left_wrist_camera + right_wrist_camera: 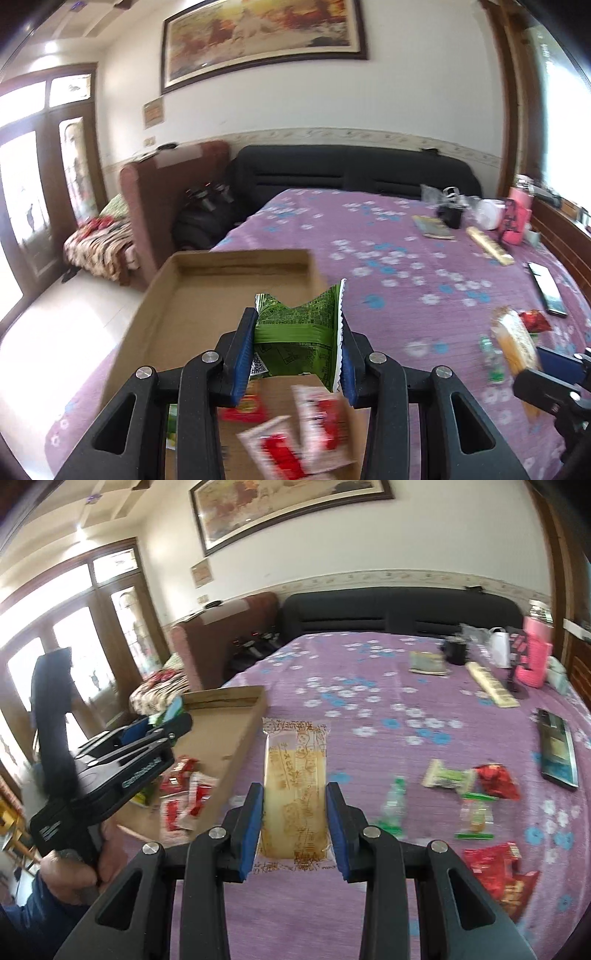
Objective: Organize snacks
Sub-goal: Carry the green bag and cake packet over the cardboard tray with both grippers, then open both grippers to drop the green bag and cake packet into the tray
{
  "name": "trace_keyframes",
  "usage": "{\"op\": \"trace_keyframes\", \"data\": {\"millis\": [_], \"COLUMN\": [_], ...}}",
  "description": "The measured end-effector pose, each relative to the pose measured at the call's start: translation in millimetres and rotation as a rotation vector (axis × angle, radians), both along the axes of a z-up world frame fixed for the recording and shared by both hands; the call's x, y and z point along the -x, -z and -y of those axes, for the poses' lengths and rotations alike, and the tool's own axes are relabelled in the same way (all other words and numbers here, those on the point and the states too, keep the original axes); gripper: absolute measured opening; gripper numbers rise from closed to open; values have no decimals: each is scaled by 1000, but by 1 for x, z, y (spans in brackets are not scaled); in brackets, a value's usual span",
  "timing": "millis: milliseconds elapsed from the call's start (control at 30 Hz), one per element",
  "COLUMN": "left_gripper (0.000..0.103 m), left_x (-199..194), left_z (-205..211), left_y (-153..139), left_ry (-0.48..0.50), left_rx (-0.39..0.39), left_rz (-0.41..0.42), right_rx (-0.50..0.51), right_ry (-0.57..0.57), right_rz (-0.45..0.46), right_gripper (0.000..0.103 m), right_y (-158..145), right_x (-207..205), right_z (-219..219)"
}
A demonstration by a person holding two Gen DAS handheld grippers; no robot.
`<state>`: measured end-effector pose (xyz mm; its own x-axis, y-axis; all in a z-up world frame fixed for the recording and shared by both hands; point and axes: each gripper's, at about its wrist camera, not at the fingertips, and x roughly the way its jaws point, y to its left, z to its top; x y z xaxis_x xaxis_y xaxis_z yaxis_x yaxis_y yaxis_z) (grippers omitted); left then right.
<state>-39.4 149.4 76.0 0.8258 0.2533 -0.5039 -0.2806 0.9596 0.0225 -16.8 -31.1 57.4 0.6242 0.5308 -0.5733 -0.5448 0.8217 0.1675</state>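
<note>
Left wrist view had your left gripper (299, 347) pinching a light, crinkly green snack packet (299, 332) across its middle above the cardboard tray (147, 314), while your right gripper (295, 827) squeezed the soft, crushable wrapped cake (295, 786) by its lower sides over the bedspread (369, 672).

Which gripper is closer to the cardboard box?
The left. The left gripper, holding a green snack packet, is right over the cardboard box. The right gripper, holding a yellow cake packet, is off to the box's side, above the purple bedspread.
</note>
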Motion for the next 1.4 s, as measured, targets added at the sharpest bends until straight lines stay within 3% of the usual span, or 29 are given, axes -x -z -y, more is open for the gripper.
{"op": "trace_keyframes", "data": {"millis": [200, 500, 800, 1400], "left_gripper": [42, 42, 42, 42], "left_x": [-2, -12, -6, -5], "left_z": [-49, -75, -74, -73], "left_y": [18, 38, 37, 36], "left_ry": [-97, -136, -165, -164], "left_rx": [60, 131, 107, 100], "left_rz": [-68, -113, -77, -73], "right_rx": [12, 68, 90, 77], "right_ry": [-117, -193, -211, -218], "right_rz": [-38, -68, -93, -88], "right_gripper": [33, 33, 33, 34], "right_y": [6, 26, 50, 52], "right_x": [9, 8, 5, 3], "right_z": [-56, -118, -125, -126]}}
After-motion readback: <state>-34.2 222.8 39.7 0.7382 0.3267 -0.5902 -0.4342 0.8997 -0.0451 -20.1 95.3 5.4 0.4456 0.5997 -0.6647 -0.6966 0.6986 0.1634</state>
